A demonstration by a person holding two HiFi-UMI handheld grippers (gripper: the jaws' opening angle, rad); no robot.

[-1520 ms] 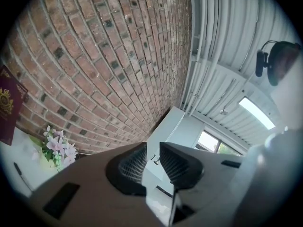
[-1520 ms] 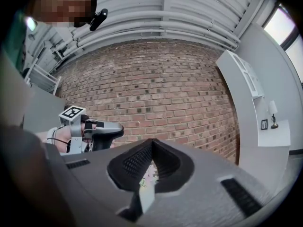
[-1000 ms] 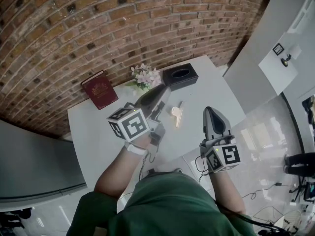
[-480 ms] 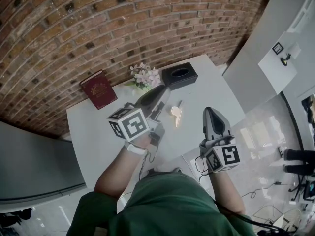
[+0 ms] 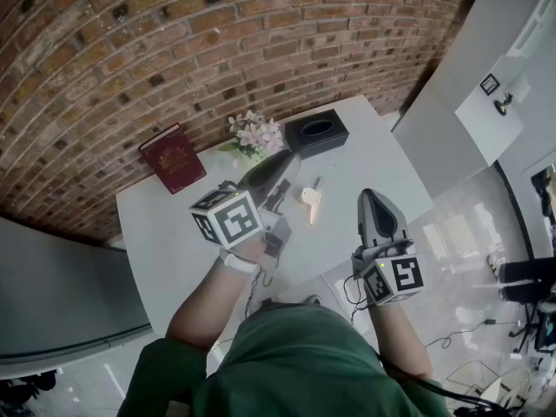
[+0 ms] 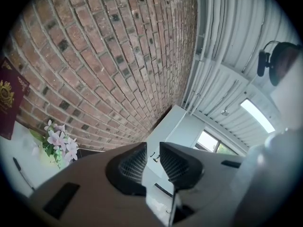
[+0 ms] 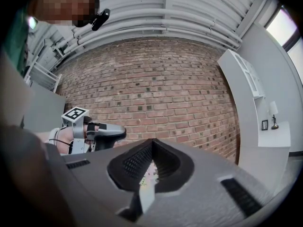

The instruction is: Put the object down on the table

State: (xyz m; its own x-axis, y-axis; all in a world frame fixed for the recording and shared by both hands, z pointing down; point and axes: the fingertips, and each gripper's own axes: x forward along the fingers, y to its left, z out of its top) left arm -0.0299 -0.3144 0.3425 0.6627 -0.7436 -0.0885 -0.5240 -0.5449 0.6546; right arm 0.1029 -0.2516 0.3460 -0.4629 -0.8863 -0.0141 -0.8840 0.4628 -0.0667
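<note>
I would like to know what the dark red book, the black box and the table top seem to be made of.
The dark red book: likely leatherette or cloth cover, matte, with a gold emblem. The black box: probably plastic or leatherette, smooth, oval slot on top. The table top: white, smooth laminate or painted board, by its even sheen.

- The left gripper (image 6: 153, 148) and right gripper (image 7: 152, 143) have matt grey plastic shells; the jaws' inner faces are dark, with a fine gridded texture.
- The counter (image 5: 373, 159) beneath the jaws is white and smooth, with a low sheen.
- The brick wall (image 5: 217, 42) beyond the jaws is rough and matt.
- The book (image 5: 175, 158) left of the left jaws has a dark red cover with gilt stamping.
- The floor (image 5: 460, 233) right of the right jaws is glossy and reflective.
</note>
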